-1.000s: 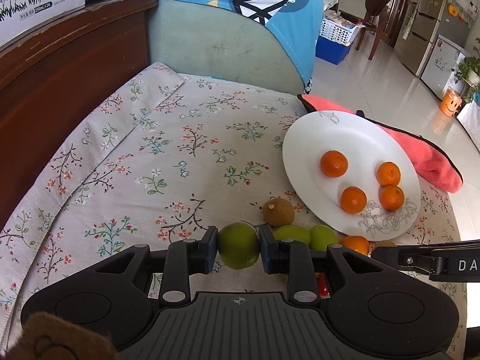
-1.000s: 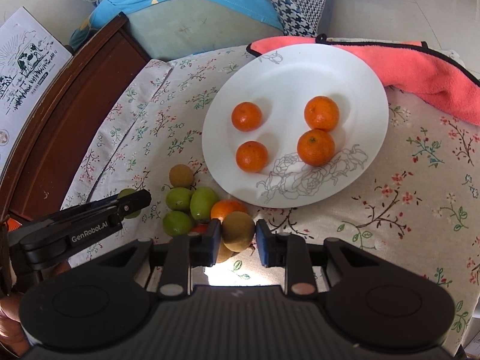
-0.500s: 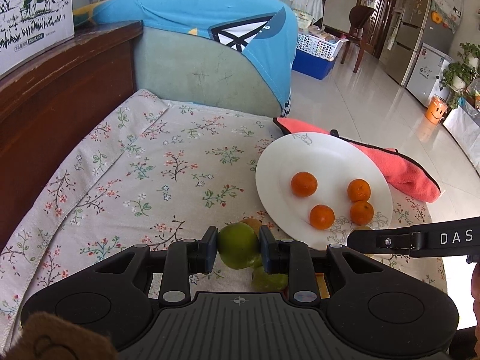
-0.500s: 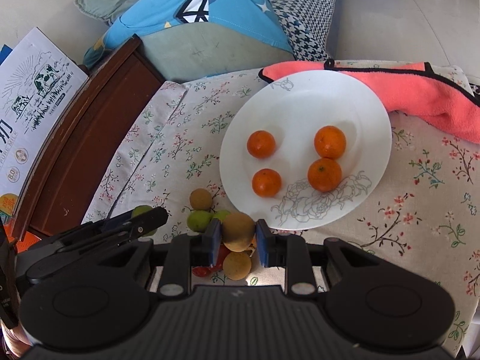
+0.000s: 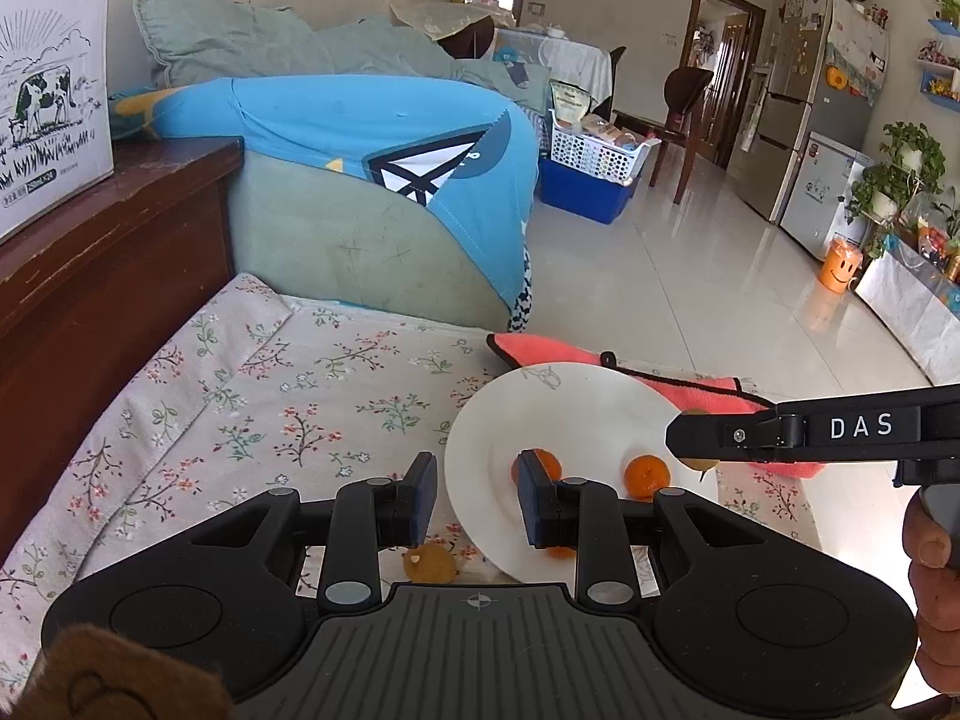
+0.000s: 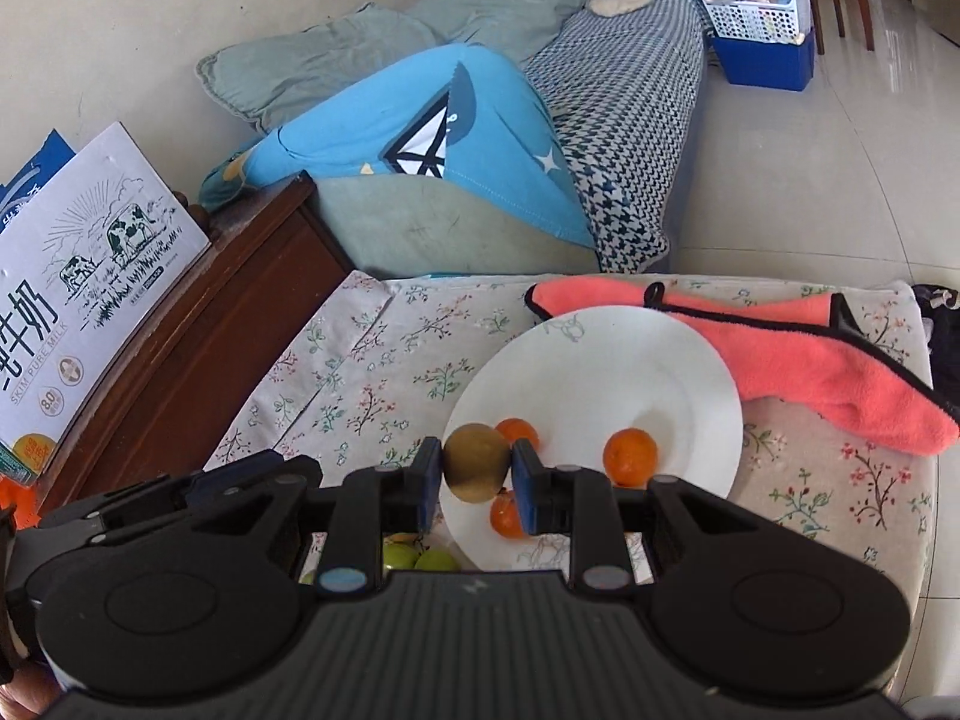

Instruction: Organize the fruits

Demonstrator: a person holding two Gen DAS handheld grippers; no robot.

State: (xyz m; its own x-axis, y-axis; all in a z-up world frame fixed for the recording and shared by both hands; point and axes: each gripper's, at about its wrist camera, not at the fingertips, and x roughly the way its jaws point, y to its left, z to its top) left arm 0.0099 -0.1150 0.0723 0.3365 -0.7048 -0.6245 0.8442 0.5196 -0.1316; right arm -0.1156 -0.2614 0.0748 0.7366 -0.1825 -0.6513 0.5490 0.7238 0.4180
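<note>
While oranges (image 6: 629, 456) dot it, plate (image 6: 606, 360) sits level.

light: bright daylight, from the far room side | glare: on the glossy floor tiles (image 5: 690, 276) | shadows: soft beneath the oranges (image 6: 630, 456) | distortion: strong fisheye bending, dark corners | focus: sharp, no blur

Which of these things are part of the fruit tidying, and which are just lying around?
Part of the job: white plate; oranges on it; brown fruit pinched in the right gripper; green fruits on the tablecloth.

Just lying about: pink cloth; milk box; blue cushion.
</note>
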